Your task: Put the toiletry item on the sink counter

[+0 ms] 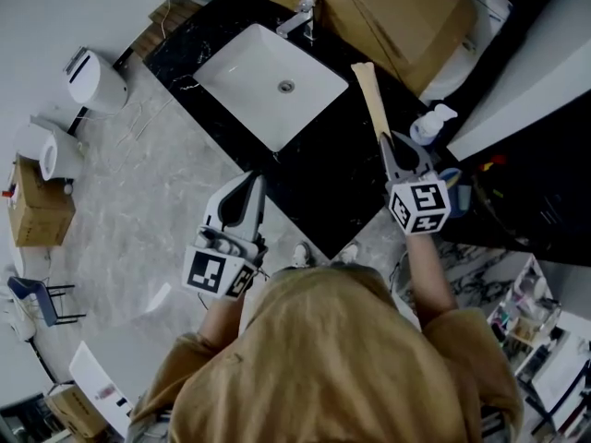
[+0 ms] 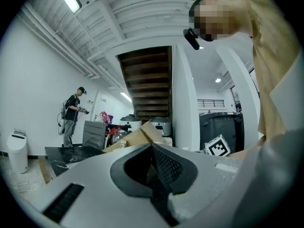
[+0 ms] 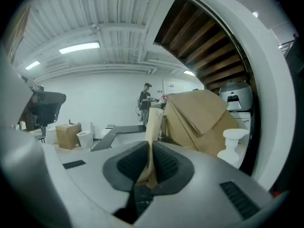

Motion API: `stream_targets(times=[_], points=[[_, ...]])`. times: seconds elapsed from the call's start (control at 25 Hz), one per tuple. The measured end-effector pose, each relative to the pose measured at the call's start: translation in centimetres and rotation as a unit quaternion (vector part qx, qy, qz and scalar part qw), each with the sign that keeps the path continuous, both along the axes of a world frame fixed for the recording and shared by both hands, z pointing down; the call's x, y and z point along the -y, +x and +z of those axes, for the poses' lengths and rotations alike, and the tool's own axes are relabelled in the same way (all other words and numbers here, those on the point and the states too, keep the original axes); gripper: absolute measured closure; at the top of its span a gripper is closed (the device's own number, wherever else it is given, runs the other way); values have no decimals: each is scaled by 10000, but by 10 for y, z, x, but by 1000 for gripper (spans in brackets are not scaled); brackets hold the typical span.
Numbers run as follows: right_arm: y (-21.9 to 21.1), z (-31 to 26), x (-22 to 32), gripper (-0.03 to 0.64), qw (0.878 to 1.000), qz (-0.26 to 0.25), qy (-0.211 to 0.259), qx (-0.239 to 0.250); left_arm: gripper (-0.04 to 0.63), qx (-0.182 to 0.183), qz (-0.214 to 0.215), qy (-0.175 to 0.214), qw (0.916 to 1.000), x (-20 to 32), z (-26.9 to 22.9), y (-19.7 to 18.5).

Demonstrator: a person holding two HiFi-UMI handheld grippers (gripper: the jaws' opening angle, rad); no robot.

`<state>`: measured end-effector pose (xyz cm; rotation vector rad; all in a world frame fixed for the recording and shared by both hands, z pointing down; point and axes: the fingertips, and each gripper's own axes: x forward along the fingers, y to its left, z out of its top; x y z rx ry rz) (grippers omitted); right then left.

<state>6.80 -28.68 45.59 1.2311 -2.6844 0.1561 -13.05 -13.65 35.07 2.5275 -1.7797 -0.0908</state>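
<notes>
A long, flat tan packet [image 1: 372, 95] sticks out over the black sink counter [image 1: 342, 169], to the right of the white basin [image 1: 242, 70]. My right gripper [image 1: 388, 141] is shut on its near end. In the right gripper view the packet [image 3: 153, 125] rises upright from between the pads of my right gripper [image 3: 149, 148]. My left gripper [image 1: 252, 181] hovers at the counter's front edge, left of the other one. In its own view the left gripper [image 2: 154, 151] has its jaws together with nothing between them.
A white pump bottle [image 1: 430, 124] stands on the counter just right of the packet, also seen in the right gripper view [image 3: 232, 146]. Folded cardboard [image 1: 406, 17] leans behind the faucet [image 1: 300, 21]. A white bin [image 1: 92, 81] and a box [image 1: 37, 206] sit on the floor at left. A person [image 2: 72, 113] stands far off.
</notes>
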Motion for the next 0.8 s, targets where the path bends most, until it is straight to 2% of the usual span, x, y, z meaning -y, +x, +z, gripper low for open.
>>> stream_targets(times=[0.64,0.8], points=[[-14,100,32,584,9932,72,-807,-834,592,-29,-156,-95,9998,-3,8,-9],[-18,113,37,584,9910,30,-852,-1035,592,-44,-180,-104,9998,-3,9,-12]])
